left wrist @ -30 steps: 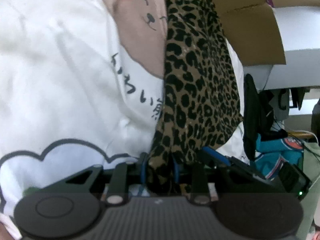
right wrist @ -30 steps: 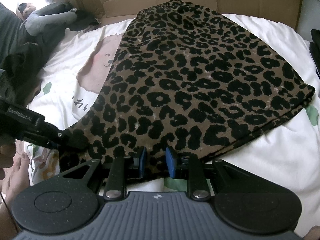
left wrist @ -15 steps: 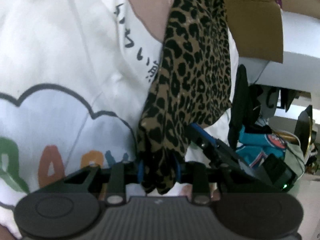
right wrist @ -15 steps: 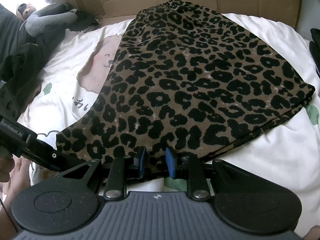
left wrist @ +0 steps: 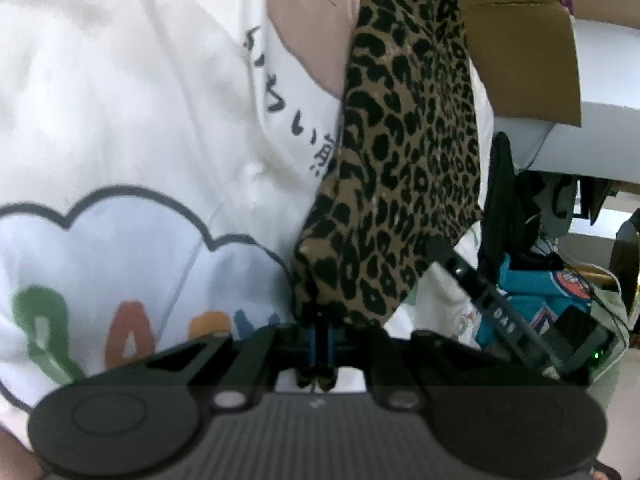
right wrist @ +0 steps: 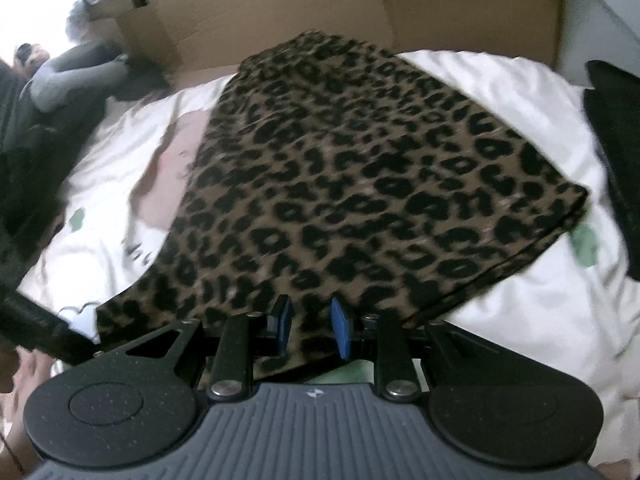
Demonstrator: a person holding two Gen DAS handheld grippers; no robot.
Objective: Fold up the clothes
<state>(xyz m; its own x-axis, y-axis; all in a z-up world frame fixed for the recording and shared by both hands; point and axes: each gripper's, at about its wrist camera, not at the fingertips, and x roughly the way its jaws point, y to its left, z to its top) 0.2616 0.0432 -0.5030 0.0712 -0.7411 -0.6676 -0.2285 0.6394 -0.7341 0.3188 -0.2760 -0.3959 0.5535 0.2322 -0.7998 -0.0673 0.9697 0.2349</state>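
Note:
A leopard-print skirt (right wrist: 360, 180) lies spread on a white cartoon-print bedcover (right wrist: 500, 320). My right gripper (right wrist: 312, 324) is shut on its near hem, and bunched fabric fills the gap between the blue pads. My left gripper (left wrist: 320, 340) is shut on the skirt's (left wrist: 404, 152) near-left corner, its pads almost touching, with the cloth rising away from it. In the right wrist view the left gripper's black body (right wrist: 40, 328) comes in from the lower left to that corner. The right gripper's body (left wrist: 504, 316) shows at the right of the left wrist view.
Cardboard box (right wrist: 400, 12) walls stand behind the bedcover (left wrist: 140, 100). Dark and grey clothes (right wrist: 72, 76) are heaped at the far left, and a black garment (right wrist: 616, 152) lies at the right edge. Teal clothing (left wrist: 532, 292) and clutter sit beyond the bed's right side.
My left gripper's pads have closed onto the skirt corner. The right wrist view has pulled back and blurred, the hem staying between its pads; the near hem looks raised.

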